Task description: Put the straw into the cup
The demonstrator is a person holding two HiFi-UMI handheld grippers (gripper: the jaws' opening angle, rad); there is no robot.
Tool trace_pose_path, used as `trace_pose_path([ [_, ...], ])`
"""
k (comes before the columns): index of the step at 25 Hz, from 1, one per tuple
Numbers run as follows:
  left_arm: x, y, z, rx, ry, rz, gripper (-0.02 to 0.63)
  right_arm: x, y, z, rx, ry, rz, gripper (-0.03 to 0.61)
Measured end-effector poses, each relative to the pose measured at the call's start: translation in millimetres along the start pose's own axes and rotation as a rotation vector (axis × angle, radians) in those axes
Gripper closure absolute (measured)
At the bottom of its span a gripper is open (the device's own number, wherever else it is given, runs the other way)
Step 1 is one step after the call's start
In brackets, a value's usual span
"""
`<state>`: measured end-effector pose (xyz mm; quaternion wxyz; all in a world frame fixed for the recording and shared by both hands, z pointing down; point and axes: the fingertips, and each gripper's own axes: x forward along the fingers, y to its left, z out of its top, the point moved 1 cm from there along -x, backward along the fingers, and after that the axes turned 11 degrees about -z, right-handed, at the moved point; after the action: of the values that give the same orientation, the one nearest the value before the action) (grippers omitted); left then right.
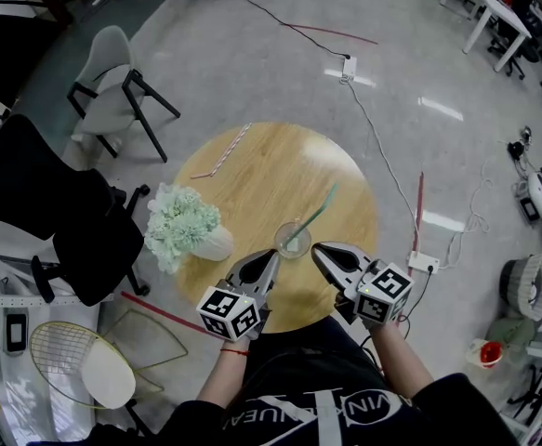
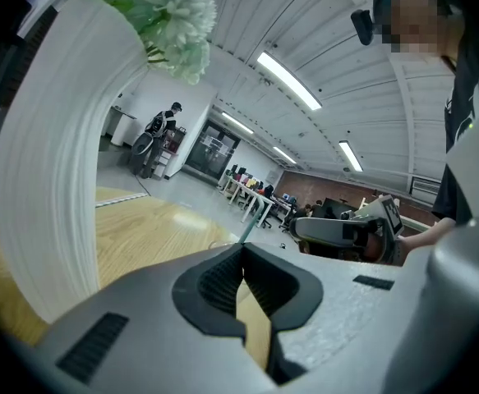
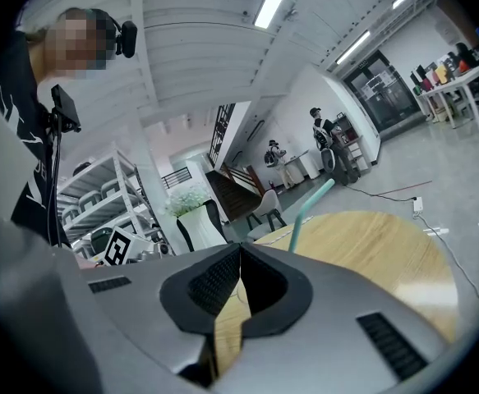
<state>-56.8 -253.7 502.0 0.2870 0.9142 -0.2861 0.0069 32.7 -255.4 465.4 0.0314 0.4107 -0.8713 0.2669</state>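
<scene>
A clear cup [image 1: 292,240] stands on the round wooden table [image 1: 252,184], near its front edge. A green straw [image 1: 315,214] rests in the cup and leans up to the right. My left gripper [image 1: 271,261] is just left of the cup and shut on nothing. Just right of the cup is my right gripper [image 1: 318,250], also shut and empty. In the left gripper view the jaws [image 2: 241,251] meet, with the straw [image 2: 246,231] rising behind them. The right gripper view shows its shut jaws [image 3: 239,249] and the straw [image 3: 308,204] beyond.
A white vase of pale green flowers [image 1: 186,228] stands at the table's left, close to my left gripper. A striped straw [image 1: 225,150] lies at the far left edge. Chairs [image 1: 117,86] stand to the left. Cables and a power strip [image 1: 423,262] cross the floor on the right.
</scene>
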Motion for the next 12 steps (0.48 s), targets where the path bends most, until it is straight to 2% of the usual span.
trace_pose_path([
  [12,-8,-7,9,0.022,-0.011,-0.022,0.606,-6,15,1,-0.029,0.002,0.016,0.574],
])
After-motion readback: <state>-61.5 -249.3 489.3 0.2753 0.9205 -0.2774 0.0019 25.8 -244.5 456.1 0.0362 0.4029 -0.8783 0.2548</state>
